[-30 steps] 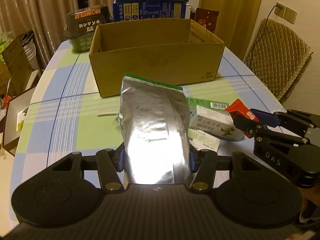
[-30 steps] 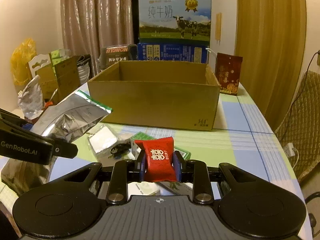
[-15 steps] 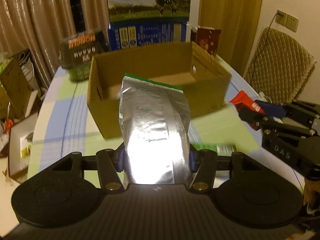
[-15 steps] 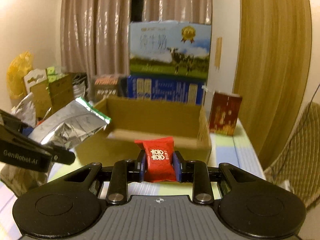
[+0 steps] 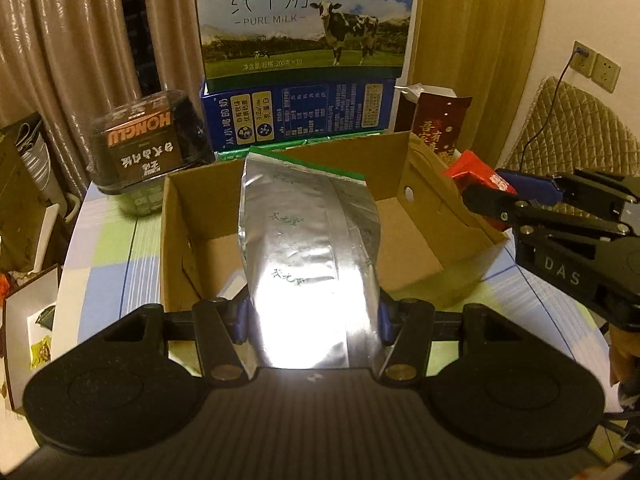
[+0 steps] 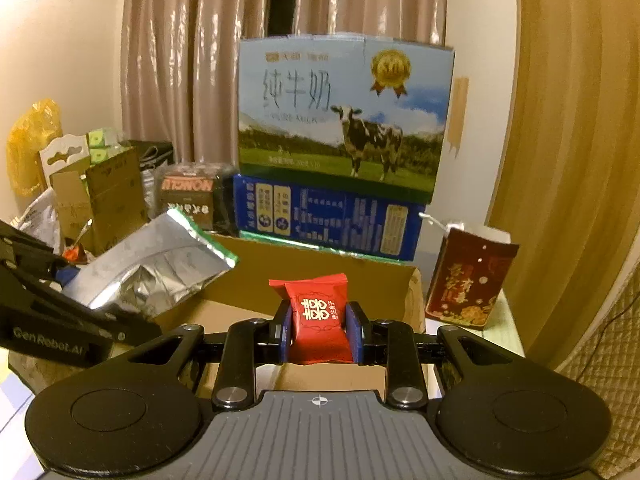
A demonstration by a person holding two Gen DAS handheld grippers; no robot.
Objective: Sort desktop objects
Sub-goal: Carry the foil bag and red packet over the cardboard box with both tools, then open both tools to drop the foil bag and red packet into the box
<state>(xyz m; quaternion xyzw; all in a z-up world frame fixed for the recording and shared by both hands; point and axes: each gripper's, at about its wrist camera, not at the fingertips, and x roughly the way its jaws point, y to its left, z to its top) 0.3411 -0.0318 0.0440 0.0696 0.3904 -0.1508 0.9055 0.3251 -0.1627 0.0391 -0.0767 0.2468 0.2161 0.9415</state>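
The left wrist view looks down into the open cardboard box (image 5: 304, 236), showing its bare floor and the round hole in its right wall; the right wrist view sees only the box's (image 6: 320, 272) far wall and rim from a lower angle, so the floor is hidden there. The left tongs (image 5: 310, 316) pinch a silver foil pouch (image 5: 308, 248) by its lower end, its green-edged top held up over the box opening; in the right wrist view the same pouch (image 6: 152, 268) shows from the side, crumpled and slanting, with the left tongs' black arm across the lower left corner. The right tongs (image 6: 319, 332) are pressed tight on a small red candy packet (image 6: 318, 316) with gold characters; from the left wrist view that packet (image 5: 476, 176) sits at the tip of the right tongs (image 5: 496, 196), over the box's right wall.

Behind the box stands a blue carton (image 5: 296, 120) with a milk carton (image 5: 304, 16) bearing a cow picture stacked on it; a dark wrapped pack (image 5: 148, 148) sits to the left on the checked bench (image 5: 108, 248); a dark red gift bag (image 6: 468, 280) stands to the right of the box. Only the left wrist view shows the wall socket (image 5: 596, 66) and the quilted chair back (image 5: 576, 128); only the right wrist view shows the yellow bag (image 6: 30, 144) and brown cartons (image 6: 96, 196) at far left. Curtains (image 6: 192, 64) hang behind.
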